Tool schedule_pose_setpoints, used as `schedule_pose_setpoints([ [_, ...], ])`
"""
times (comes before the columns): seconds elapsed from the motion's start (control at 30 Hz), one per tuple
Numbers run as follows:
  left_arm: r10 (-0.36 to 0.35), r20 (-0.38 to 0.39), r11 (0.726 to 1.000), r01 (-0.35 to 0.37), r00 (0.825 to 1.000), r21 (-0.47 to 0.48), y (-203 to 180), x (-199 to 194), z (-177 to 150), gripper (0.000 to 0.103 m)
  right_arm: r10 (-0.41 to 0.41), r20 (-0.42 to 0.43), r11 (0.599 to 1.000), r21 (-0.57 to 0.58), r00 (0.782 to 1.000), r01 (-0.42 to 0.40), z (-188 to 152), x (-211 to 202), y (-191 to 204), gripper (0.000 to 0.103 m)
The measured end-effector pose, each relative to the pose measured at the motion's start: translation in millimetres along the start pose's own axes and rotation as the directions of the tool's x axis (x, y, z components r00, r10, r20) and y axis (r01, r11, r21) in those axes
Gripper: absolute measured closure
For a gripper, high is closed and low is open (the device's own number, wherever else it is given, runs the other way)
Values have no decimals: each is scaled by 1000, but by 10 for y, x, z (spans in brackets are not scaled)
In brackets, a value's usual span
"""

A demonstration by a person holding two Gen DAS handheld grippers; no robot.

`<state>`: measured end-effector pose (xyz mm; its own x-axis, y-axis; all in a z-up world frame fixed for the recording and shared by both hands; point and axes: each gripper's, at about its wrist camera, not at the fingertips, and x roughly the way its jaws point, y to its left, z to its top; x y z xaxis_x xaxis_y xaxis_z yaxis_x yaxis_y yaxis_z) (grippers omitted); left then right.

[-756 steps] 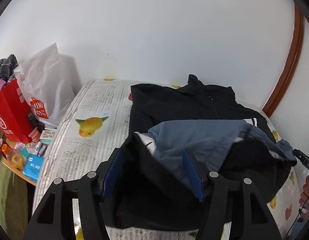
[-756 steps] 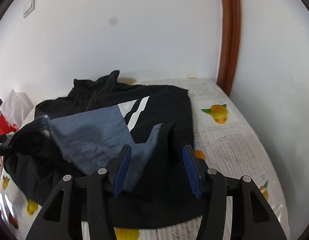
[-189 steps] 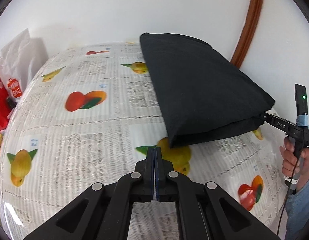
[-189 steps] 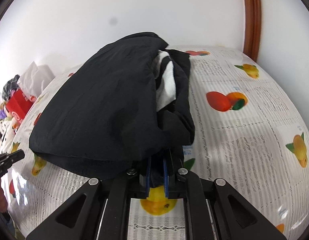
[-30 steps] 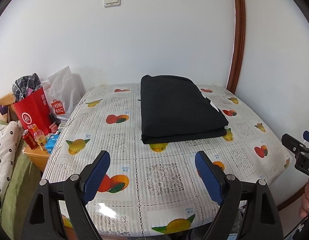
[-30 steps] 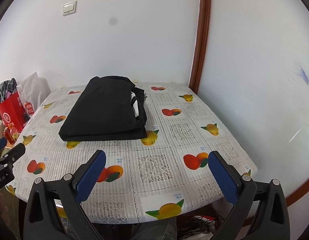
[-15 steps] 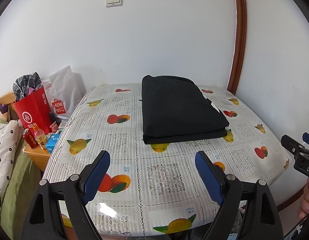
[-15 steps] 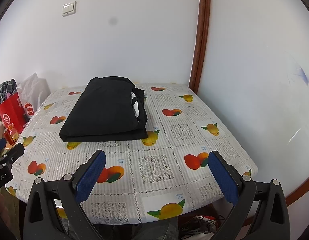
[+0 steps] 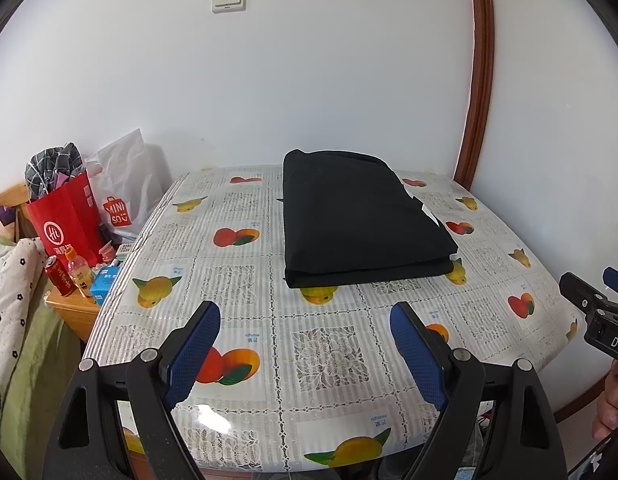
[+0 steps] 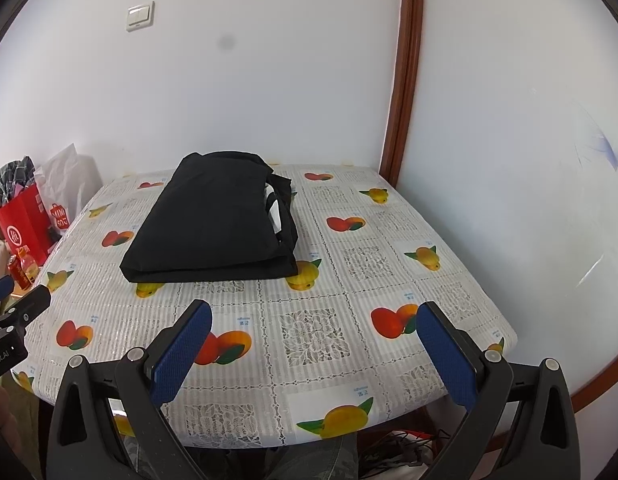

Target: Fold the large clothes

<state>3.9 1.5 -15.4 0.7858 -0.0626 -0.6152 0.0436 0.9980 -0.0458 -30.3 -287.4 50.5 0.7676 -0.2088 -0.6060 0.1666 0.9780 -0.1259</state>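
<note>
- Garment [image 9: 361, 224], black and folded into a flat rectangle, is lying on the table [image 9: 321, 344] toward the far wall, long axis running away from both tools.
- Left gripper [image 9: 305, 352] is hovering with jaws spread, nothing between them.
- Right gripper [image 10: 315, 350] is likewise gaping, empty (well short of the cloth).
- Neither looks nearer; folding seems finished.

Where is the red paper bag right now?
In the left wrist view, the red paper bag stands left of the fruit-print table, beside the white plastic bag.
</note>
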Motion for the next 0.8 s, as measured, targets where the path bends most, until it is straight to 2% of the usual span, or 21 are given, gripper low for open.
schedule_pose_setpoints([
  [0.57, 6, 0, 1000, -6, 1000, -3, -9, -6, -4, 17, 2, -5, 1000, -3, 1000, -2, -23, 28, -27, 2],
  [0.8, 4, 3, 1000, -4, 1000, -8, 9, 11, 32, 17, 30, -5, 1000, 6, 1000, -30, -1, 19, -48, 2],
])
